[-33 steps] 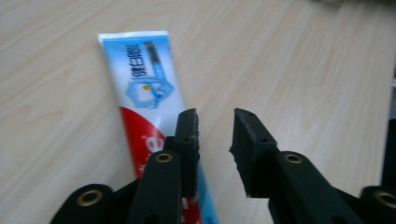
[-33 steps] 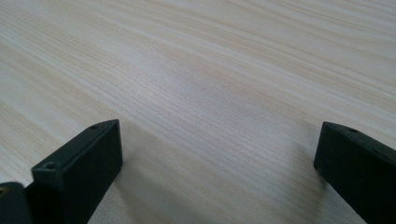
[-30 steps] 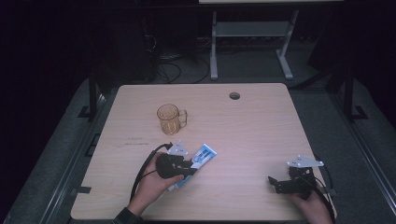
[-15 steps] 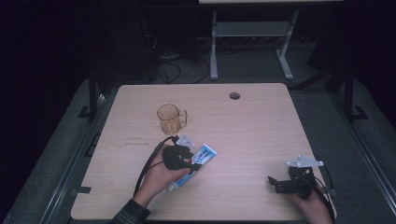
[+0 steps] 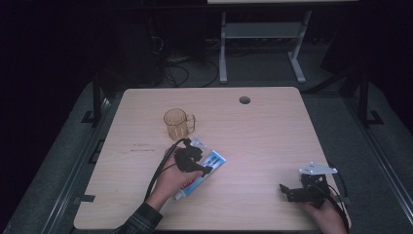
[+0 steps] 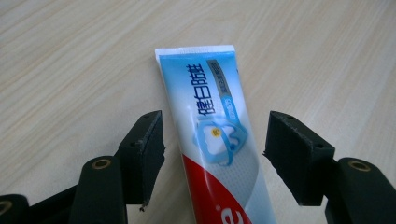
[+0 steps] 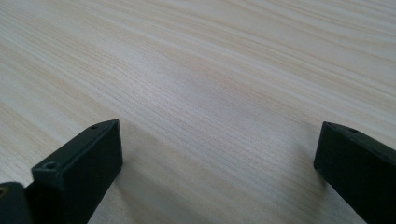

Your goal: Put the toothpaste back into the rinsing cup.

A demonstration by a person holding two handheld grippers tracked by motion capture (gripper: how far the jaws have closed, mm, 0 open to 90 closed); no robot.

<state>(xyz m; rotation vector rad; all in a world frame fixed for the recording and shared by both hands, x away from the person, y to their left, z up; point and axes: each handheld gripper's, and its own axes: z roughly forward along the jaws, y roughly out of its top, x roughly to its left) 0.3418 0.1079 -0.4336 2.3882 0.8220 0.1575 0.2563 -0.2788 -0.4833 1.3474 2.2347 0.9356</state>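
Toothpaste tube (image 6: 212, 140), a flat plastic one in light blue, white and red with printed characters, lies on the pale wooden bench (image 5: 272, 131) at lower centre-left of the high view, just below the amber see-through mug (image 5: 176, 124). Its long axis runs on a slant there, the flat crimped end toward the upper right of the frame and the other end toward the lower left. In the left gripper view the crimped end points to the top of the frame and the red part runs off the bottom edge.

Left tongs (image 6: 215, 144) stand wide apart, one black jaw on each side of the tube, with a gap showing on both sides; they grip nothing. In the high view they sit over the tube's middle (image 5: 195, 163).

Right tongs (image 7: 217, 163) are also spread wide, over bare wood, holding nothing. In the high view they rest at the lower right of the bench (image 5: 292, 191), well apart from the tube.
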